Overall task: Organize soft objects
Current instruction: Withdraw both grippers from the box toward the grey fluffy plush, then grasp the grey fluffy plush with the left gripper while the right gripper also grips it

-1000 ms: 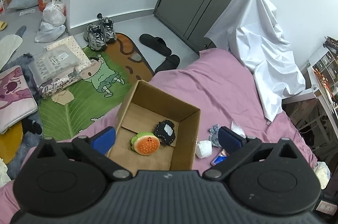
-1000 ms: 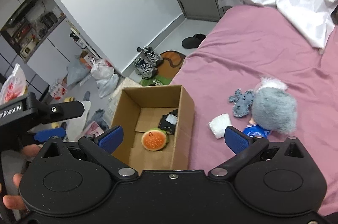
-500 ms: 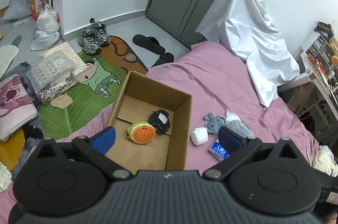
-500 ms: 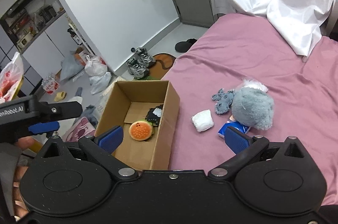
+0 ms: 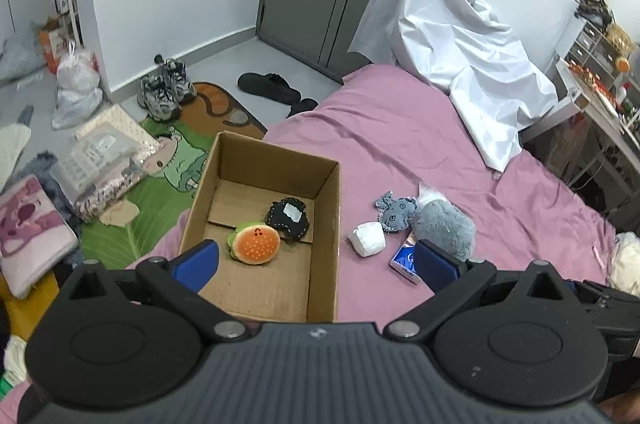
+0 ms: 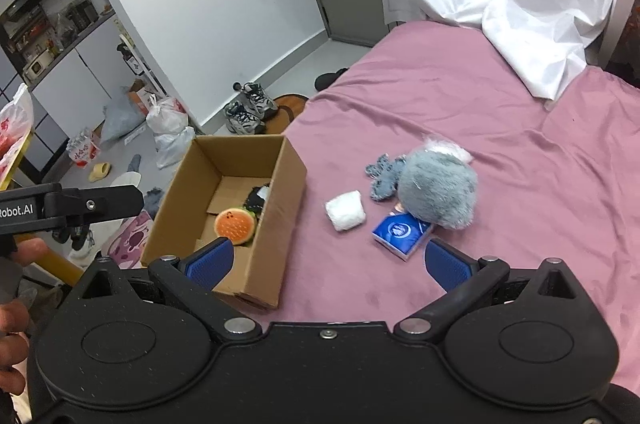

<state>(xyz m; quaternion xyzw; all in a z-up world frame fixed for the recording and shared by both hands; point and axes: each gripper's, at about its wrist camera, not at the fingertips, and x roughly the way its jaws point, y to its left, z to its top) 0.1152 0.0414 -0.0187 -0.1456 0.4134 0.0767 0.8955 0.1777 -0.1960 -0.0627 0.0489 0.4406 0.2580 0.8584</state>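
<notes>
Left wrist view: your left hand-held gripper [image 5: 316,262] wide open and empty above the box [image 5: 326,224] on the bed [image 5: 400,140], burger plush [image 5: 255,243] inside; right wrist view: your right hand-held gripper [image 6: 327,261] wide open, empty, grey plush [image 6: 438,194] beside the box [image 6: 280,208].

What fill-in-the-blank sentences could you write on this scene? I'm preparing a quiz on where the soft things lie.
1. The burger plush lies inside the ____ box.
2. The grey fluffy toy rests on a bed sheet coloured ____.
3. The white bundle lies ____ the box, on the sheet.
4. Both the left tongs and the right tongs hold ____.

Missing words: cardboard; pink; outside; nothing
</notes>
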